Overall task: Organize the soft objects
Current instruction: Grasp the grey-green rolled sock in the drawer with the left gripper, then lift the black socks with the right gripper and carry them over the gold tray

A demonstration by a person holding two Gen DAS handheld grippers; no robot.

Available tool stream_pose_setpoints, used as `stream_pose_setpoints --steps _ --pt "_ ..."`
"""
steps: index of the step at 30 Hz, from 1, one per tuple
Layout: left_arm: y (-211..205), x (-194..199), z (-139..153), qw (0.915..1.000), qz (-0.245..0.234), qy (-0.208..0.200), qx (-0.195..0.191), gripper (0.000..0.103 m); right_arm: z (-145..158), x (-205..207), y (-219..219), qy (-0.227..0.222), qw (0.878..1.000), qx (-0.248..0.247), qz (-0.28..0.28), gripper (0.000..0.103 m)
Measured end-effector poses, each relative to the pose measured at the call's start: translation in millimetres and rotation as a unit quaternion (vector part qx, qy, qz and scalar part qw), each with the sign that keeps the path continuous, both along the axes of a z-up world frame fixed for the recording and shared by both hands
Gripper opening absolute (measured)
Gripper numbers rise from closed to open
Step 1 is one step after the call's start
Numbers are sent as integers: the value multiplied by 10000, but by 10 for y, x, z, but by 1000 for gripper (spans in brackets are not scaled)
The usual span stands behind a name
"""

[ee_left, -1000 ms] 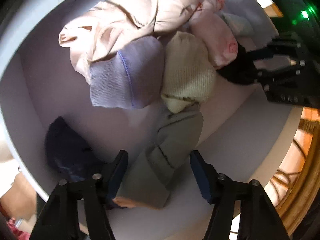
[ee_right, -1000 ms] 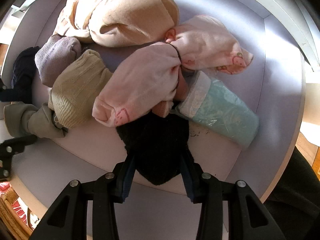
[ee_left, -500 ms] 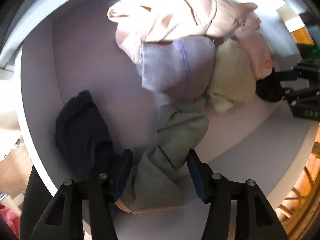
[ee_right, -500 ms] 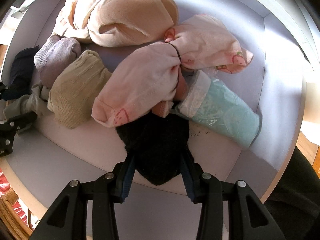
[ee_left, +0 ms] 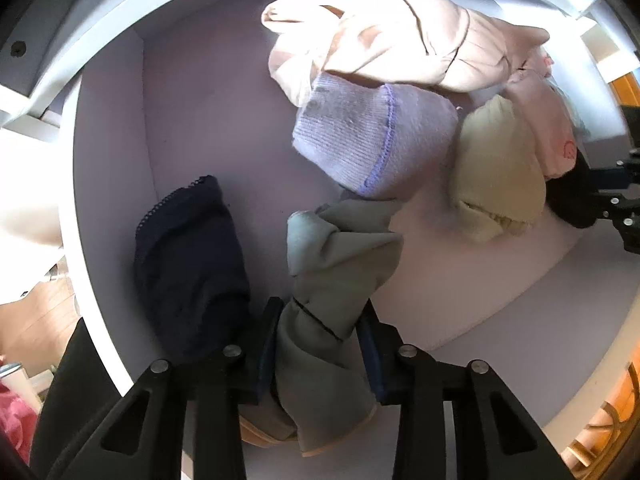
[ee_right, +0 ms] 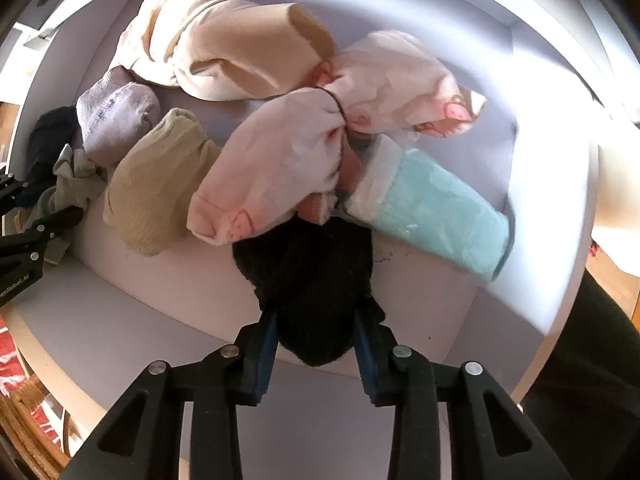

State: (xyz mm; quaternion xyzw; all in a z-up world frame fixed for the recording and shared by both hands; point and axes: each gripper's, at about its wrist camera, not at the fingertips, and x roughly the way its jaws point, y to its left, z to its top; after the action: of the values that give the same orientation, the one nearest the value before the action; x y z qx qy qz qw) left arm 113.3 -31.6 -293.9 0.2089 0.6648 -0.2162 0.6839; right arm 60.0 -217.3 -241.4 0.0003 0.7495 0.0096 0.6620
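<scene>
A crumpled grey-green sock (ee_left: 340,248) lies in a white drawer (ee_left: 108,184), and my left gripper (ee_left: 320,320) is shut on its lower end. To its left lies a navy sock (ee_left: 188,264). In the right wrist view a black sock (ee_right: 312,264) sits between the pads of my right gripper (ee_right: 314,320). Its jaws are closing and press the sock's sides. Behind the black sock lie a pink printed bundle (ee_right: 280,168) and a teal roll (ee_right: 436,216).
A lilac sock (ee_left: 368,136), a pale yellow sock (ee_left: 496,184) and a beige garment (ee_left: 384,40) crowd the drawer's back. The drawer's front wall (ee_right: 120,304) runs just ahead of both grippers. Bare drawer floor shows at the far left in the left wrist view.
My left gripper shifted across the drawer and its jaws closed onto the grey-green sock, bunching it up. The right gripper stayed in place and tightened on the black sock.
</scene>
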Motion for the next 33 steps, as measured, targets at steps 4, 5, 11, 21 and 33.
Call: stream_pose_setpoints --steps 4,5,11,21,33 --pt "-25 -29 15 10000 23 8 -3 37 60 -19 -128 -26 9995 141 -273 32" --pt "-22 -50 2 10000 21 7 4 37 81 -25 -163 -44 9991 193 -363 32" --pt "-7 -1 -9 10000 16 -2 26 37 170 -54 -255 -87 9984 237 -501 32" --pt "-25 13 -13 10000 45 24 -11 37 626 -106 -431 -304 9932 807 -784 30" --pt "-25 16 -36 10000 23 17 4 37 1289 -354 -339 -695 9940 813 -208 29"
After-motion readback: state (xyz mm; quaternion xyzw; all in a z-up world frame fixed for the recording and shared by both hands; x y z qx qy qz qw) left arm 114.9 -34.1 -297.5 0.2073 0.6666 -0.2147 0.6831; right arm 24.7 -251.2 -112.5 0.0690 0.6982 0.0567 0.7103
